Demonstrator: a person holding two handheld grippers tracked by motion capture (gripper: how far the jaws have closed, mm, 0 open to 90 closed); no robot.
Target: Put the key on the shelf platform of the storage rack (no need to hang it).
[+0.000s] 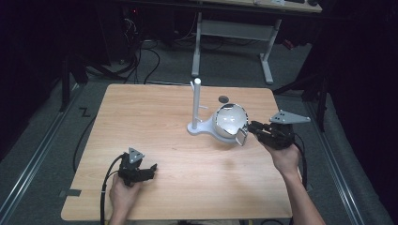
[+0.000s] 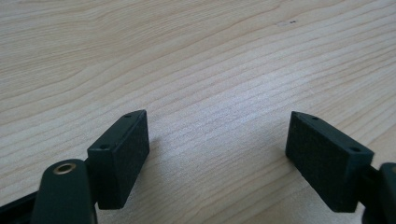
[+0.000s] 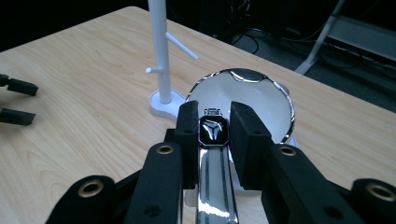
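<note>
A shiny metal mug (image 1: 229,122) with a white inside sits just right of a white peg stand (image 1: 197,105), over the right end of the stand's base. My right gripper (image 1: 248,131) comes in from the right and is shut on the mug's chrome handle (image 3: 214,133), one pad on each side of it (image 3: 212,122). In the right gripper view the mug's mouth (image 3: 247,93) faces up and away, and the stand's pole (image 3: 159,51) rises to its left. My left gripper (image 1: 149,169) rests open near the front left of the wooden table (image 1: 155,122), with bare wood between its jaws (image 2: 217,135).
A small dark round mark (image 1: 224,99) lies on the table behind the mug. Beyond the far edge stand a white desk frame (image 1: 234,30) and floor cables (image 1: 145,56). In the right gripper view the left gripper (image 3: 14,100) shows far off at the left.
</note>
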